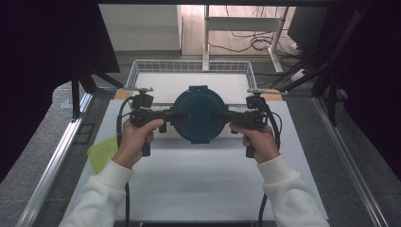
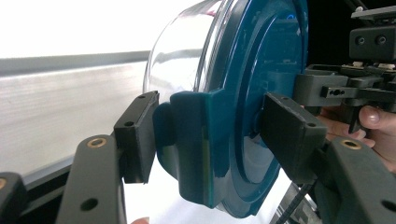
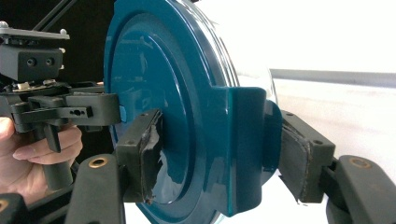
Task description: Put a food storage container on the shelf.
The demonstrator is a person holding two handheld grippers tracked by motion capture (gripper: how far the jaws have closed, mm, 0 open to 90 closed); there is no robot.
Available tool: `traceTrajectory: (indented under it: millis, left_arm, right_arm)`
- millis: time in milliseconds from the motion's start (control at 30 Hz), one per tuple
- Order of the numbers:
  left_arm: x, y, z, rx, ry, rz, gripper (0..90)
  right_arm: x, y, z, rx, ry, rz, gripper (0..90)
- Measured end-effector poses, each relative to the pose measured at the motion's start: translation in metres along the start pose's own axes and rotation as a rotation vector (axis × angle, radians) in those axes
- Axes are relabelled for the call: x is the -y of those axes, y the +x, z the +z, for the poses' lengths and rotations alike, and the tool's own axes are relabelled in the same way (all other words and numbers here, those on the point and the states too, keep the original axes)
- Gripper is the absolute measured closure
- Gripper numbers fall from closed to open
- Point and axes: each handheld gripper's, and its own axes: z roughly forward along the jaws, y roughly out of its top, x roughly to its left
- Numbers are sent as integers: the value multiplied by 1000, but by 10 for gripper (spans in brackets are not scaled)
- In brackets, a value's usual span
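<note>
White table (image 1: 198,175), wire basket (image 1: 142,71) at top centre — teal-lidded glass bowl (image 1: 199,115) mid-frame, left gripper (image 1: 178,115) and right gripper (image 1: 220,115) each clamped on an opposite lid tab.

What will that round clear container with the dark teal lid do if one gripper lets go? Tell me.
The round clear container with the dark teal lid looks rigid, so it should not flex. Its glossy lid tab may slip from the left gripper. Held at opposite tabs, it would probably swing down from the right gripper.
</note>
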Motion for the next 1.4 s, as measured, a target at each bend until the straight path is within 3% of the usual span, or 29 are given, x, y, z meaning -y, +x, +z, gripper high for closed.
traceTrajectory:
  millis: [367, 733, 1067, 1400]
  left_arm:
    - [-26, -4, -4, 12, -35, -8, 391]
    - [-51, -10, -8, -2, -34, 30, 391]
    - [-66, -7, -11, -7, -41, 30, 391]
    - [-82, 4, -7, 6, -40, 18, 391]
  right_arm:
    - [-33, 9, -3, 9, -3, -33, 366]
    - [-54, 11, -6, -5, -21, -33, 368]
    - [-70, 13, -1, -11, -22, -35, 369]
    - [-87, 10, 7, -4, -13, -36, 370]
